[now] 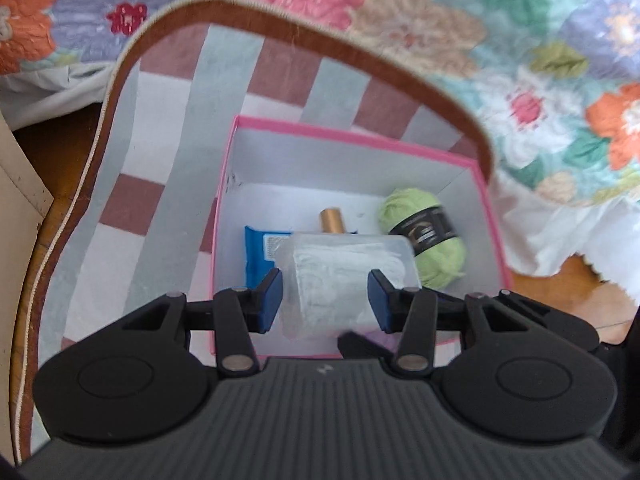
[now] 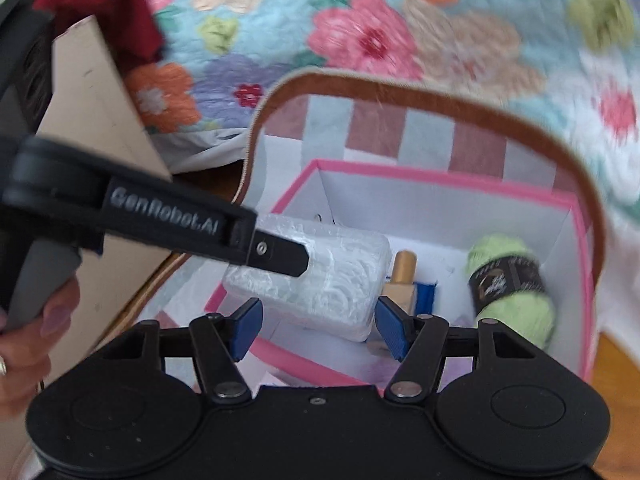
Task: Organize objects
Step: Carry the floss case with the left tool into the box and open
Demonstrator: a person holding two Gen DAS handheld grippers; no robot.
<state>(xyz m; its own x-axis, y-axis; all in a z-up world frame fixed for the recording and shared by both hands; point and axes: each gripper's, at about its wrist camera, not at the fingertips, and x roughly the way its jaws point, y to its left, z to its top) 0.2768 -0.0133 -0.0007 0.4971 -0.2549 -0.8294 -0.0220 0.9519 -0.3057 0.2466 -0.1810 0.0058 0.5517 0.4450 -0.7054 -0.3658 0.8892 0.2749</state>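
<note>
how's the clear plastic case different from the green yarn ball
The clear rectangular plastic case is hard-edged and boxy; the light green yarn ball is soft and rounded. The case is see-through with white contents; the yarn is opaque, with a black paper band. The case is held up in the left gripper, over the pink-rimmed white box; the yarn lies inside the box.

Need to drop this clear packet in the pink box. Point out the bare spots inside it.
Bare white floor lies along the pink box's far wall, behind the gold-capped bottle, and in the left corner beside the blue packet. The right side is crowded by the green yarn. The left gripper holds the clear packet above the middle.
</note>
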